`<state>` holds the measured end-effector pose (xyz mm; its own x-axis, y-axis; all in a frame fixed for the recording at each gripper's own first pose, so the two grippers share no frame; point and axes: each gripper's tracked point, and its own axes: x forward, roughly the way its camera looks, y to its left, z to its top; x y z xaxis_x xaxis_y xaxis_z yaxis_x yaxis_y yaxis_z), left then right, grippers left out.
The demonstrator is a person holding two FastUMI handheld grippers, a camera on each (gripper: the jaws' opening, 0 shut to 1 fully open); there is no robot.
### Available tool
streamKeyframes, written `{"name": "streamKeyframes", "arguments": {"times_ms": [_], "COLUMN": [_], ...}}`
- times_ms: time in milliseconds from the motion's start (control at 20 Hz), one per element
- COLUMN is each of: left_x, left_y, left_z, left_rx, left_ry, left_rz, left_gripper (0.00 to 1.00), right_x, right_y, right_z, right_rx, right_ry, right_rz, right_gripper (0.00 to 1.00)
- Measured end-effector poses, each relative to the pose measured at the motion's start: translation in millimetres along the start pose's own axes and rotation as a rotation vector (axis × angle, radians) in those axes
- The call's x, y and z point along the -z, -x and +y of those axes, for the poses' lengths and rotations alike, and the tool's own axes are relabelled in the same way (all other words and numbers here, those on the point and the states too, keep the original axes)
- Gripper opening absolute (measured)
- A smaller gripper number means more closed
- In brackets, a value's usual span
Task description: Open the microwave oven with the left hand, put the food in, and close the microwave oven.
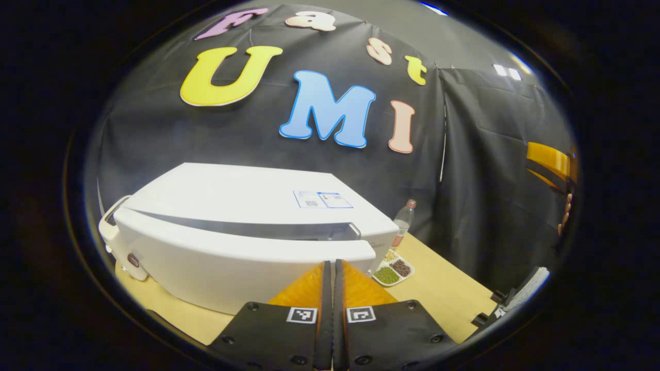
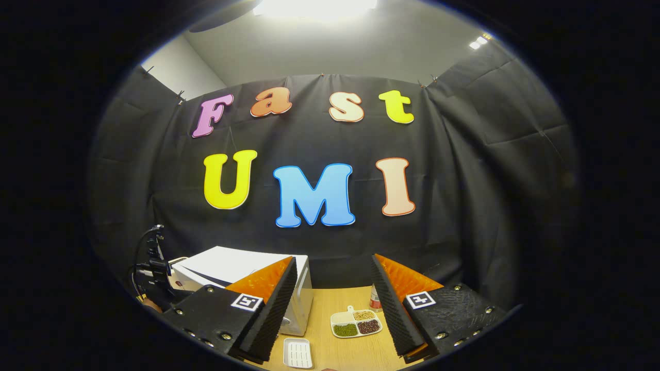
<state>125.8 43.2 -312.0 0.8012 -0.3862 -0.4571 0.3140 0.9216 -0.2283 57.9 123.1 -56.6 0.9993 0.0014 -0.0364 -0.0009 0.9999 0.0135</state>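
Left tongs [image 1: 330, 273] together near microwave [image 1: 247, 226] door edge, right tongs [image 2: 334, 293] apart; hook the door edge, swing it wide.

The microwave oven [image 1: 247, 232] is seen from close above its door edge in the left gripper view — angled down along the table [image 1: 443, 288]. In the right gripper view it [image 2: 242, 273] is seen from farther back, level with the booth wall. Shared by both — the divided dish [image 1: 393, 270] [image 2: 356, 323] and the table [image 2: 330, 304].
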Motion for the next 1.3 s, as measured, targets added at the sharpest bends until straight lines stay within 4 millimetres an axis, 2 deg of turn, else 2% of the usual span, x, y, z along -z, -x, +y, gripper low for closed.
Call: {"name": "streamKeyframes", "arguments": {"times_ms": [150, 200, 350, 550, 650, 750, 800, 1100, 1150, 1300], "left_x": [-6, -5, -17, -1, 10, 6, 5, 4, -1, 9], "left_y": [-15, -19, -24, -30, -30, -31, -30, -33, -34, -37], "left_z": [10, 7, -7, -12, -3, 0, -1, -1, 11, 19], "left_rx": [-0.02, 0.003, 0.052, 0.061, 0.018, 0.017, 0.015, 0.003, -0.044, -0.051], "left_ry": [0.006, 0.021, -0.016, -0.049, -0.061, -0.008, -0.012, -0.018, -0.029, 0.003], "left_rz": [-0.006, -0.004, -0.031, 0.014, 0.041, 0.025, 0.023, 0.015, 0.018, 0.033], "left_gripper": [0.07, 0.07, 0.07, 0.07, 0.06, 0.05, 0.07, 0.09, 0.06, 0.07], "right_x": [3, 10, 9, 15, 14, 13, 16, 11, 11, 10], "right_y": [-1, 3, 0, -6, -5, -5, -7, -4, -3, -1], "right_z": [-2, -13, -16, -17, -16, -13, -18, -14, -15, -18], "right_rx": [0.019, 0.024, 0.042, 0.046, 0.05, 0.047, 0.046, 0.028, 0.025, 0.024], "right_ry": [0.002, 0.003, 0.004, 0.004, 0.008, 0.011, 0.014, 0.016, 0.018, 0.019], "right_rz": [0.008, 0.008, 0.006, 0.015, 0.012, 0.016, 0.018, 0.019, 0.02, 0.019], "right_gripper": [0.86, 0.86, 0.86, 0.86, 0.86, 0.86, 0.86, 0.86, 0.86, 0.86]}}
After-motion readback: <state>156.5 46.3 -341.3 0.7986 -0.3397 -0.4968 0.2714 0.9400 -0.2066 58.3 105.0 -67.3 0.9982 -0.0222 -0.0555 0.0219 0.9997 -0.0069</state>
